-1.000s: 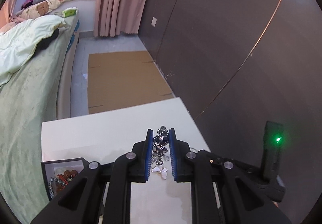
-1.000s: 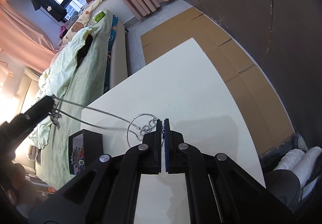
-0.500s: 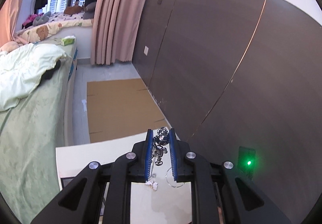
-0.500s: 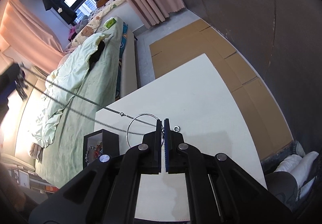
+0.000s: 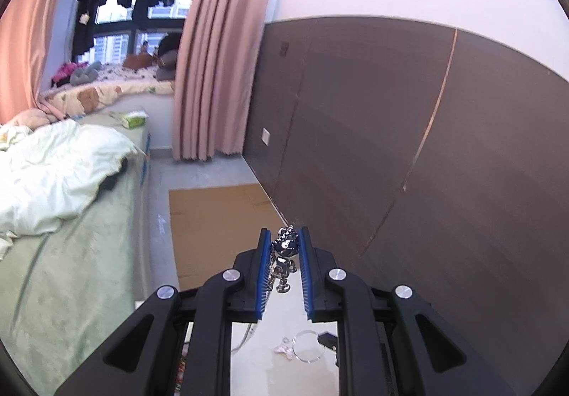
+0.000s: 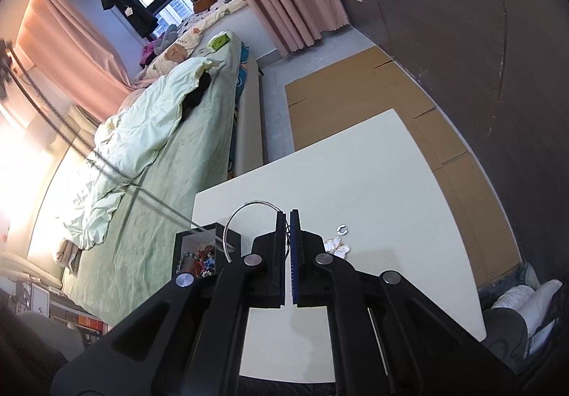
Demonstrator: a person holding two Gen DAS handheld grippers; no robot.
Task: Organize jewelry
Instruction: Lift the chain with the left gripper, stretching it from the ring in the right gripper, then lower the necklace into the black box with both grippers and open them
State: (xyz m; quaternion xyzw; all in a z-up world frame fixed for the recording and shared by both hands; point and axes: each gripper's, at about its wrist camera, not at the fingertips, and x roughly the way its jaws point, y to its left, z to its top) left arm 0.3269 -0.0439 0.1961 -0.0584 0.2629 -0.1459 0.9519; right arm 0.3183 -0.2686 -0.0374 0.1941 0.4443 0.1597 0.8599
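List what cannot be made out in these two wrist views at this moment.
- Box contents: right wrist view, too small and cut off by the right gripper.
- Chain's upper end: right wrist view, blurred, leaves the left edge.
- Whether the right gripper pinches the ring: its fingers hide the contact.
- Charm detail in the left gripper: left wrist view, too small.
- Pieces on the table: tiny in both views.

The chain blurs as it runs off the right wrist view's left edge. The box at the tabletop's left edge is partly hidden by the right gripper; its contents are too small to tell.
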